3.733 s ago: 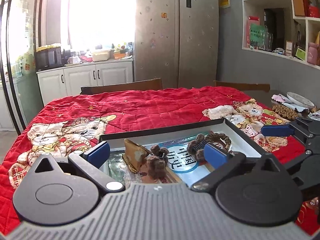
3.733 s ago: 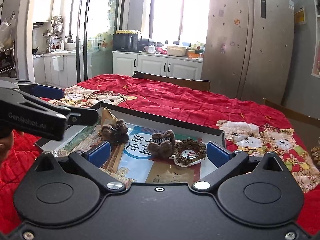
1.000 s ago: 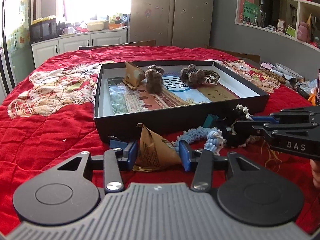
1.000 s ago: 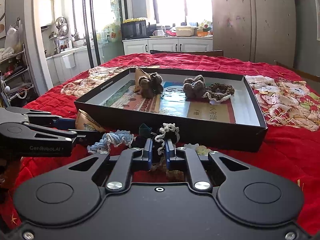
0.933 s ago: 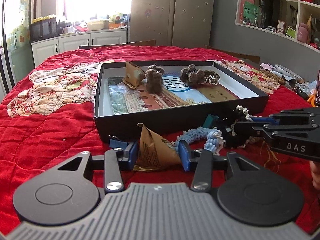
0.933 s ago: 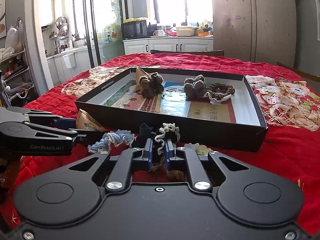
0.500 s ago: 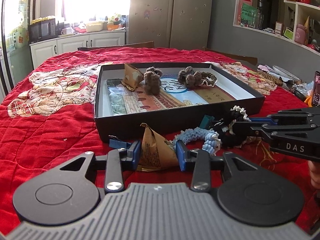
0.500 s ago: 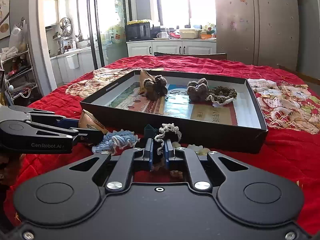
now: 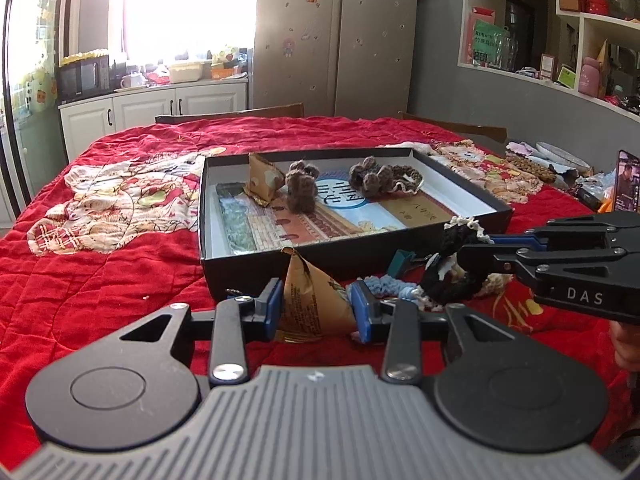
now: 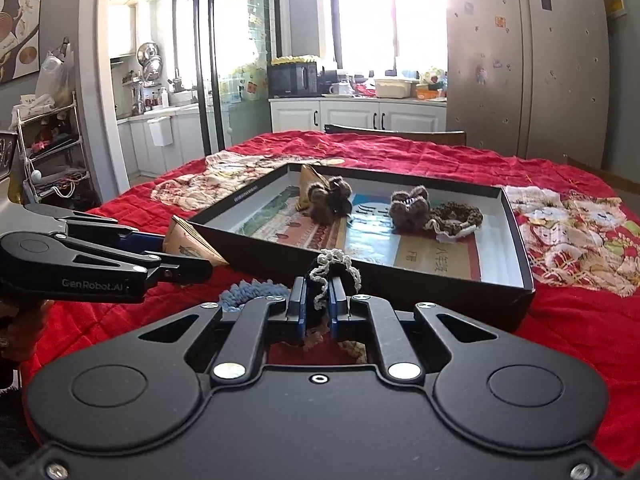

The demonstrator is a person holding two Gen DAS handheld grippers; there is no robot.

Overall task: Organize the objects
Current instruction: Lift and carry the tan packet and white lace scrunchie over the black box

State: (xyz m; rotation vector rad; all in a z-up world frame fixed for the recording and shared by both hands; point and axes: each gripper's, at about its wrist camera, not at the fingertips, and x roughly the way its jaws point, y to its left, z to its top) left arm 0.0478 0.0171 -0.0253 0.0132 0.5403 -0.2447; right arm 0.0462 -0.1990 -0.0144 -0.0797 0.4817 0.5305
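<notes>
My left gripper (image 9: 318, 308) is shut on a brown triangular packet (image 9: 310, 300) just in front of the black box (image 9: 340, 258); its blue pads press both sides. In the right wrist view the left gripper (image 10: 180, 254) holds that packet (image 10: 188, 240) at the box's near left corner. My right gripper (image 10: 318, 304) is shut on a black scrunchie with white lace trim (image 10: 332, 266), also seen as the right gripper (image 9: 480, 254) with the scrunchie (image 9: 452, 276). A blue scrunchie (image 9: 384, 284) lies on the red cloth between them. In the box lie another packet (image 9: 260, 176) and brown scrunchies (image 9: 300, 186).
A red quilted cloth (image 9: 120, 272) covers the table. A small teal item (image 9: 402, 260) sits against the box front. At the right edge are a phone (image 9: 628, 186), a plate (image 9: 560, 156) and beads. Chair backs stand behind the far side.
Both grippers, open over the box seconds ago, came to the near side. Over the last second the left pads drew in onto the packet; the right stayed shut on the scrunchie.
</notes>
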